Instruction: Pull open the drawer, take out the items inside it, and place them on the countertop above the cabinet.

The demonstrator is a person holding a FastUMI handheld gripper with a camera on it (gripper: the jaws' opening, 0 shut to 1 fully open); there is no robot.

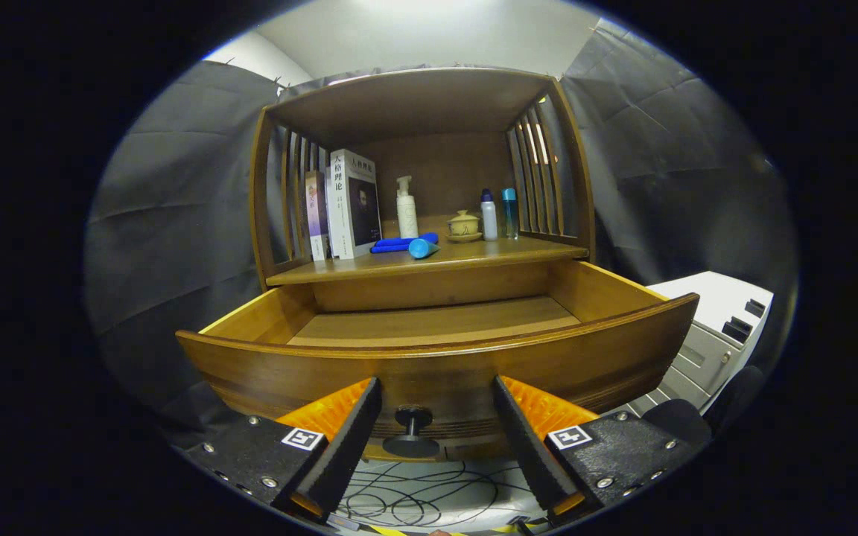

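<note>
gripper view: the gripper [436,417] is level and faces the front of the wooden drawer [436,365] straight on. its two fingers are spread wide apart, released, gripping nothing. the drawer's dark round knob [412,432] sits between the fingers, at 12 o'clock from the gap and touching neither finger.

the drawer is pulled out toward the camera; the part of its floor that shows is bare wood. beyond it, at 12 o'clock, is the countertop [474,257] of the cabinet, under a slatted wooden hutch [414,104]. on the countertop, from 10 to 2 o'clock: two upright books [343,205], a white pump bottle [407,208], a blue folded cloth [399,243] with a blue tube [423,247] lying just beside it, a small lidded tea bowl [464,225], a white bottle [488,216] and a slim blue bottle [509,212].

at 3 o'clock from the drawer stands a white machine [719,327]. black cables [429,499] lie coiled on the floor at 6 o'clock, below the knob.
</note>
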